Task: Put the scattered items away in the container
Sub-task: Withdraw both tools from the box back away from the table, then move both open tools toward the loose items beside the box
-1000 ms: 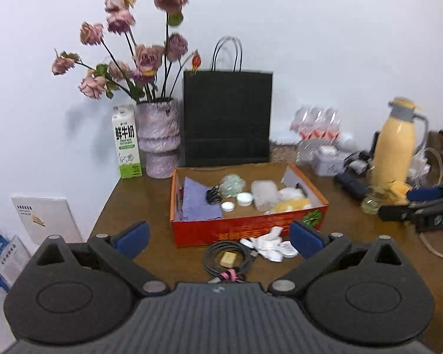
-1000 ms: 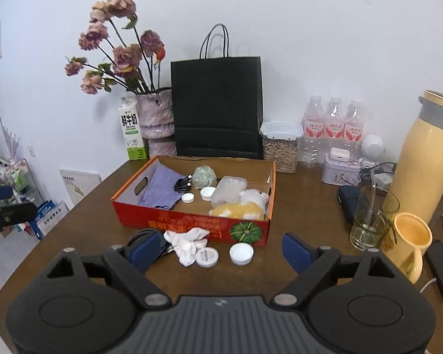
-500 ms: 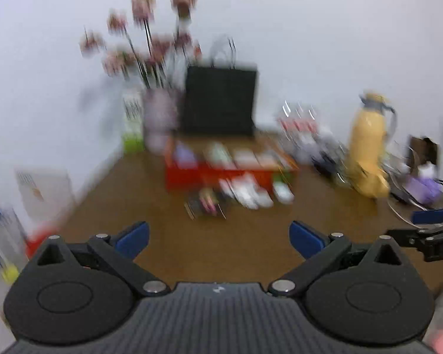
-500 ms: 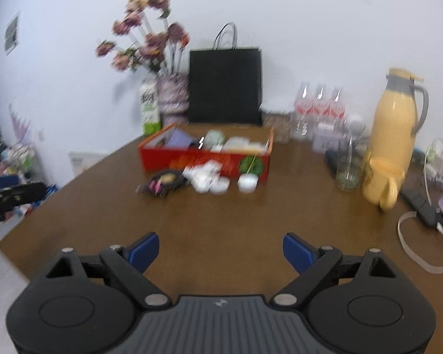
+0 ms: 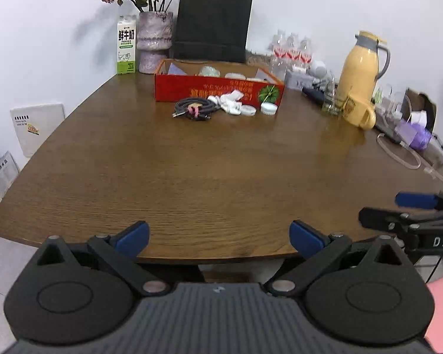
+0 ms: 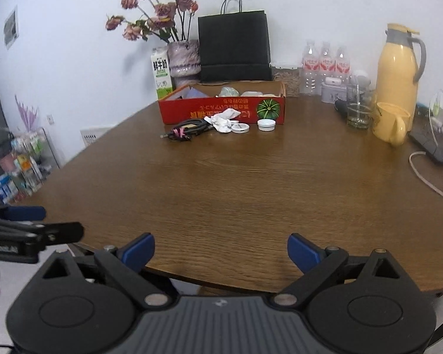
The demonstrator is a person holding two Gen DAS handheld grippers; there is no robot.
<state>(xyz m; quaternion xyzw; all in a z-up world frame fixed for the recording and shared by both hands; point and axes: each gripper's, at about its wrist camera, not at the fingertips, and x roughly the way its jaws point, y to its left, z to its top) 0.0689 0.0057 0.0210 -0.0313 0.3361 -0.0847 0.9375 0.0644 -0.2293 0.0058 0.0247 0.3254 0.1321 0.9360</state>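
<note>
The box is red with a green pumpkin print. The cable is black; the jug is yellow.

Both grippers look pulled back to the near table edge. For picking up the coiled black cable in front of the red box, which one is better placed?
Left, marginally. The coiled black cable is the leftmost item before the red box. Both the left gripper and right gripper are open, empty and about equally far back.

At mid-frame a red cardboard box sits on the brown wooden table, with a coiled black cable, crumpled white paper and two white round lids lying just in front of it.
</note>
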